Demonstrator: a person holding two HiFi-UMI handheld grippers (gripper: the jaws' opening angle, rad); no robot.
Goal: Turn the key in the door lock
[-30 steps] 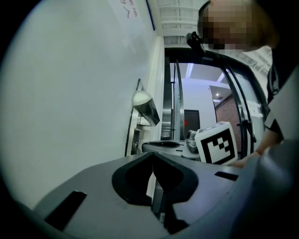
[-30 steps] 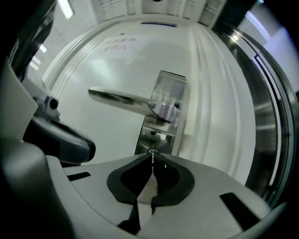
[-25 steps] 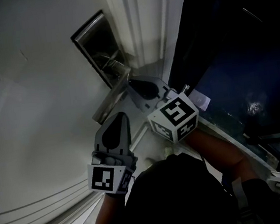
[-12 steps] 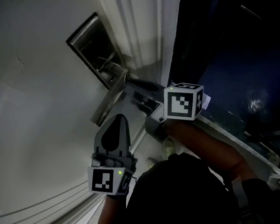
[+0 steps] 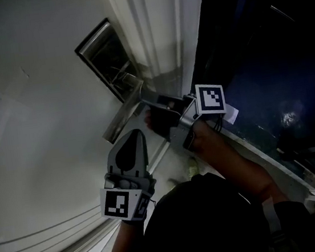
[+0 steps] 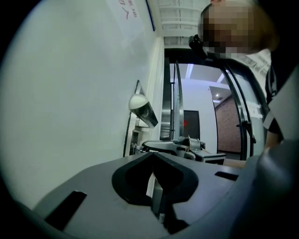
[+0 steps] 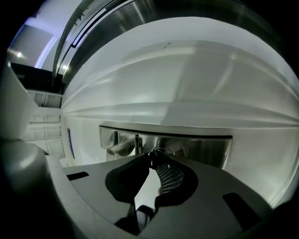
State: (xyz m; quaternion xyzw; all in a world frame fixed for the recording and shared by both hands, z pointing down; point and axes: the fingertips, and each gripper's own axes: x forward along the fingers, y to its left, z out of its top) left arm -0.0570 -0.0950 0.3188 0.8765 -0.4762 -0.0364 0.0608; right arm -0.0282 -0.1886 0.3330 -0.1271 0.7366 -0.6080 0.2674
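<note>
White panelled door [image 5: 40, 109] fills the left side, dimly lit. Brushed metal lock plate [image 5: 108, 57] sits near the door's edge, with a lever handle [image 5: 122, 113] slanting below it. Right gripper [image 5: 151, 113] is up at the plate, fingers pinched on the key [image 7: 153, 155]. Key is small and dark, with a thin wire ring at its head, close to the handle's base. Left gripper [image 5: 136, 136] is lower, off the door, fingers closed together on nothing.

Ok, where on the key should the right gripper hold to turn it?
Grip the flat head of the key, the only part sticking out of the lock plate beside the lever handle. Come straight at the plate, jaws across the flat faces. The right gripper looks shut there.
</note>
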